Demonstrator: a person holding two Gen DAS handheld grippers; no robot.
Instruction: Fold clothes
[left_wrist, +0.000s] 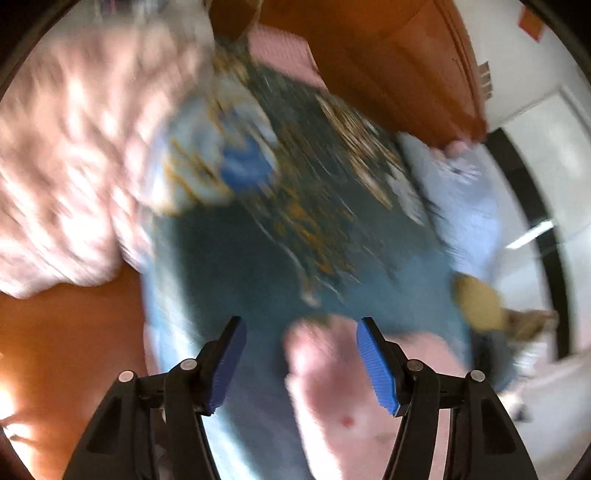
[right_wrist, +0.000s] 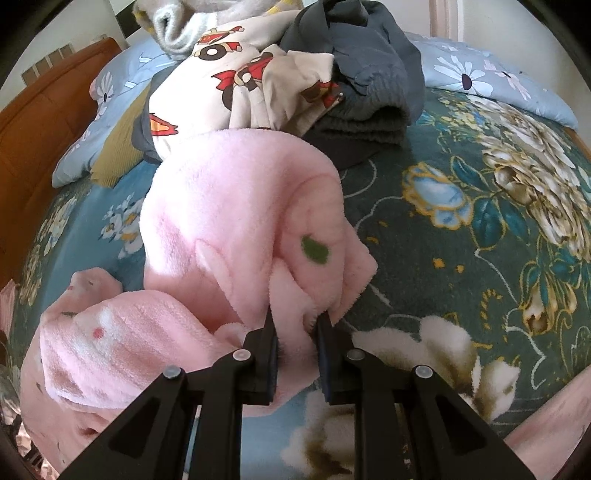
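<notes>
Pink fleece garment (right_wrist: 236, 221), soft and fuzzy with a small green patch on it, is bunched up above the floral bed blanket (right_wrist: 461, 229). The right gripper (right_wrist: 297, 325) has its jaws pinching a fold of that fleece near the lower edge, and the rest of the garment slumps down to the left onto the blanket. Just behind it lies a cream garment printed with red cartoon figures (right_wrist: 236, 81), and beside that a dark grey garment (right_wrist: 369, 74), both heaped near pale blue flowered pillows (right_wrist: 480, 74). An orange-brown headboard (right_wrist: 33, 122) stands at the left.

The left wrist view is heavily blurred. The left gripper (left_wrist: 301, 332) has its jaws spread apart over the blanket, with pink fabric (left_wrist: 332, 387) below them, not pinched.
</notes>
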